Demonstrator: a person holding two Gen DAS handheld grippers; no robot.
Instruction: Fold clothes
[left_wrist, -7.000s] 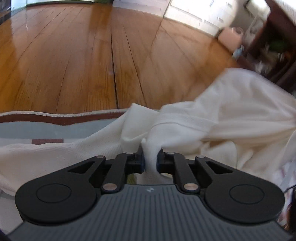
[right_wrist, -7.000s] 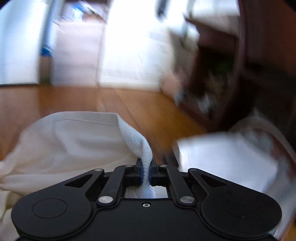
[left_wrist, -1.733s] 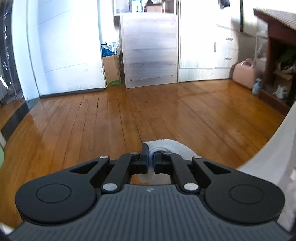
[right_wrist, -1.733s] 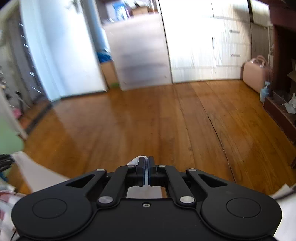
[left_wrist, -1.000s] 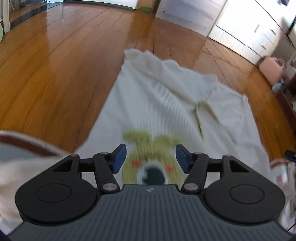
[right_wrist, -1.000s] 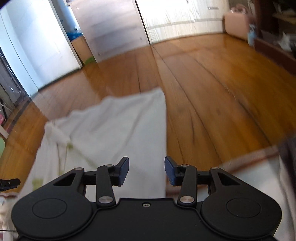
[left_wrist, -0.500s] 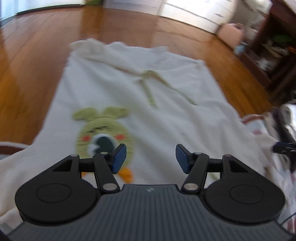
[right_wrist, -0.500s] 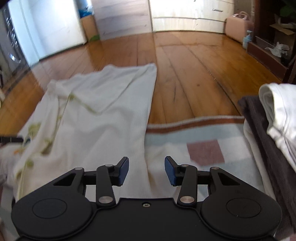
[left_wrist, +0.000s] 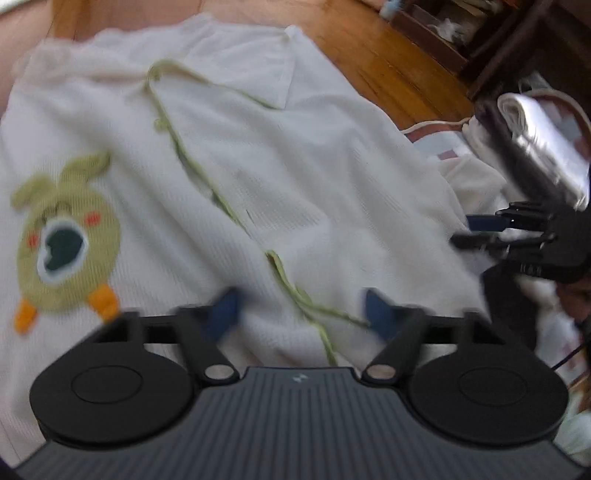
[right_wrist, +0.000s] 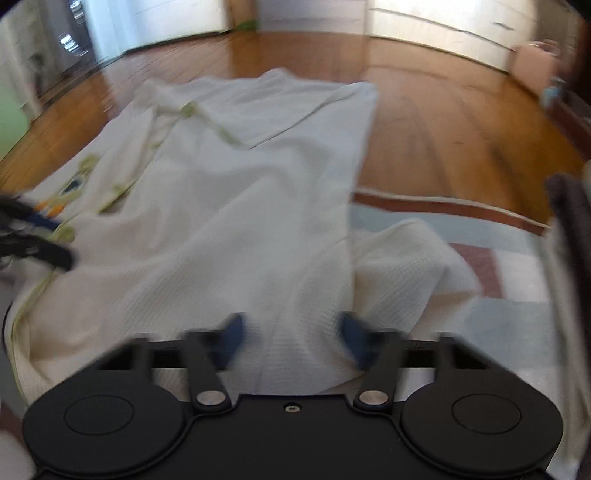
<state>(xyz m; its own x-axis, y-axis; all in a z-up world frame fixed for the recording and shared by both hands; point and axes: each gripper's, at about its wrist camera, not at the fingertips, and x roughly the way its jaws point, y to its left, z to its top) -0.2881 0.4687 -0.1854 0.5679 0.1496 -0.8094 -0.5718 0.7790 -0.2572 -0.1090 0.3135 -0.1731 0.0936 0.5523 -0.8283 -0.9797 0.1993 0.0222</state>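
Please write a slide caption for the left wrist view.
Open left gripper above the spread white garment with green cartoon patch.

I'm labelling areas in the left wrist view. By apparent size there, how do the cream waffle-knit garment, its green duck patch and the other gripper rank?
1. Cream waffle-knit garment, by far.
2. Green duck patch and right gripper: similar; gripper partly cropped, so unranked.

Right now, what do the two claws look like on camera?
Both match: a matte black body with two round discs and silver pivot pins on angled black link arms, ending in blue pads. The left claw has a grey ribbed panel with a small white mark; the right claw has a smooth black panel with one centre screw. No cables or sleeves are clearly visible.
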